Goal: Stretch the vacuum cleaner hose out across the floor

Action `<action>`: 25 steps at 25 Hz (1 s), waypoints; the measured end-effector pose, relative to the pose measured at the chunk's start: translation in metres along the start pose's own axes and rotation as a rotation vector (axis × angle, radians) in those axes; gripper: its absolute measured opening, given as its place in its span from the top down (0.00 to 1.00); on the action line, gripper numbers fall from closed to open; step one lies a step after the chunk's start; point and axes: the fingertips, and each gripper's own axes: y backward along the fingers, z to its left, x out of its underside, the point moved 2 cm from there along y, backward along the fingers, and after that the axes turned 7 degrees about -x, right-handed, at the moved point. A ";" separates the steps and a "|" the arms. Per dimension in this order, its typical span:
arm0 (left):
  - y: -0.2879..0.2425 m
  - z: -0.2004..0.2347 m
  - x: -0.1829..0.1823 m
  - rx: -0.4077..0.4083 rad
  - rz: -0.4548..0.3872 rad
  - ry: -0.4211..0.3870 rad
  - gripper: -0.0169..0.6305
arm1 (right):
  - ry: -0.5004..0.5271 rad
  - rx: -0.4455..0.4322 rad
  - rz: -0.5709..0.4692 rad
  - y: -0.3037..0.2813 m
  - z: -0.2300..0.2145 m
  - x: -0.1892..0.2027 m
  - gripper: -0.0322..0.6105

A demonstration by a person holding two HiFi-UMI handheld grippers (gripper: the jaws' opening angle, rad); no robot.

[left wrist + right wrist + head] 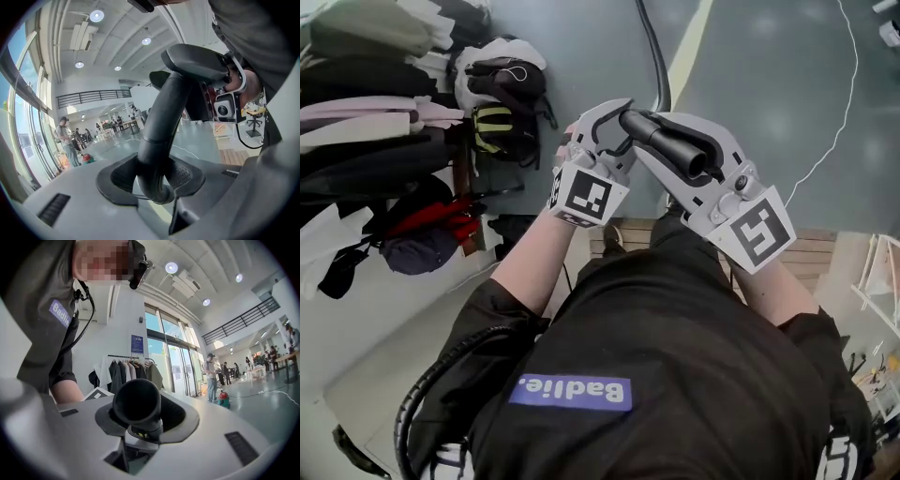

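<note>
A grey-green floor (769, 75) fills the far half of the head view. A pale stripe (690, 47) and a thin white cable (839, 122) lie on it, and a clothes rack (366, 103) with bags (502, 94) stands at the left. Near the person's chest, both grippers hold the black rigid end of the vacuum cleaner hose (675, 145) off the floor; from there the hose runs away over the floor to the far edge. The left gripper (614, 127) is closed on the curved part of that end. The right gripper (661, 139), just beside it, is closed nearer the open mouth. Each pair of jaws stands only as far apart as the tube is wide. Only the left gripper view shows the tube bending up out of the dark pads (187, 176), with ceiling lights (96, 16), a balcony railing (93, 97) and standing people (63, 136) far behind. Only the right gripper view shows the round mouth (137, 401) facing the lens between its jaws, with glass doors (178, 366) beyond. Only the head view shows a ribbed black hose section (431, 384) curling at the person's left side; whether it joins the held end cannot be told.
</note>
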 end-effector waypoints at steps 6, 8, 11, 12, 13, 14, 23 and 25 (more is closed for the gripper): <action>0.050 -0.045 0.060 0.094 -0.113 -0.088 0.71 | 0.038 0.153 0.065 0.000 0.079 0.067 0.74; 0.068 -0.058 0.091 0.135 -0.129 -0.163 0.71 | 0.010 0.203 0.086 -0.001 0.106 0.099 0.74; 0.092 -0.073 0.131 0.199 -0.100 -0.275 0.71 | -0.054 0.264 0.177 -0.005 0.137 0.145 0.74; 0.102 -0.077 0.142 0.218 -0.090 -0.310 0.71 | -0.074 0.273 0.223 -0.007 0.149 0.157 0.74; 0.112 -0.081 0.151 0.233 -0.083 -0.346 0.71 | -0.098 0.278 0.268 -0.009 0.161 0.168 0.74; 0.120 -0.084 0.159 0.245 -0.080 -0.382 0.71 | -0.122 0.285 0.311 -0.010 0.171 0.177 0.73; 0.147 -0.107 0.208 0.334 -0.056 -0.658 0.71 | -0.318 0.261 0.733 -0.004 0.223 0.242 0.73; 0.150 -0.113 0.217 0.365 -0.044 -0.696 0.71 | -0.381 0.242 0.780 -0.005 0.229 0.256 0.73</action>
